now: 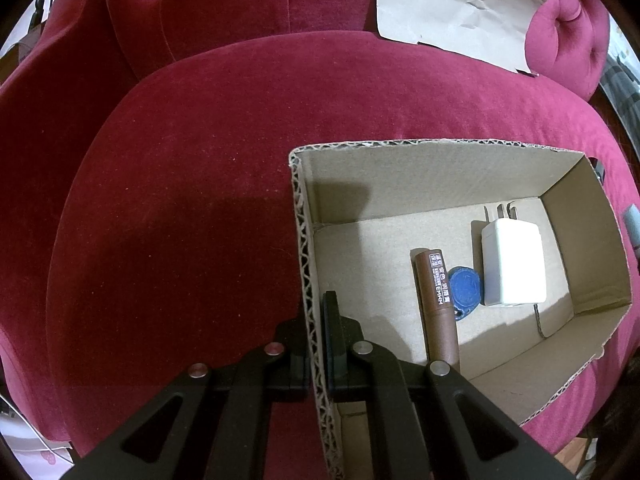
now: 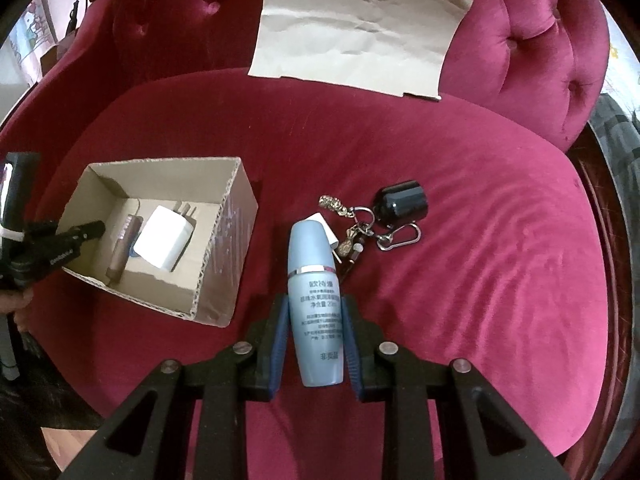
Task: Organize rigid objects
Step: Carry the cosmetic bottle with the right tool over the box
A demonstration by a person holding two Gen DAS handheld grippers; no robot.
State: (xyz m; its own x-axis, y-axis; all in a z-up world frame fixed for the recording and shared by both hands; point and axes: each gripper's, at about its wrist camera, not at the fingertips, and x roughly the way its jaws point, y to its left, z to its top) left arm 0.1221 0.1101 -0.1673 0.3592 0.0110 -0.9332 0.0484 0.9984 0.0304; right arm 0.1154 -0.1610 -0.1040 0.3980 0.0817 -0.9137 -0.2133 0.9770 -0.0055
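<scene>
Blue-padded fingers (image 2: 281, 340) of the right gripper (image 2: 316, 344) sit on either side of a pale blue cosmetic bottle (image 2: 316, 304), which lies on the crimson velvet seat cushion (image 2: 480, 280) with its cap pointing away; the pads look close against the bottle's sides, though whether they truly press it cannot be told. Just past the cap lies a bunch of keychains (image 2: 360, 228) with a silver carabiner (image 2: 400, 237) and a small black fob (image 2: 402, 202), touching one another. To the left, well apart from the bottle, stands an open cardboard box (image 2: 224, 248). The left gripper (image 1: 318, 344) is clamped on that box's near wall (image 1: 308, 280), one finger outside and one inside the corrugated edge. Inside the box, on its floor, lie a brown lip-balm tube (image 1: 436, 308), a blue round tag (image 1: 464, 288) just beside it, and a white plug charger (image 1: 514, 262) with its prongs pointing away. Farthest off, a creased sheet of brown paper (image 2: 356, 28) leans against the tufted backrest (image 2: 180, 20).
</scene>
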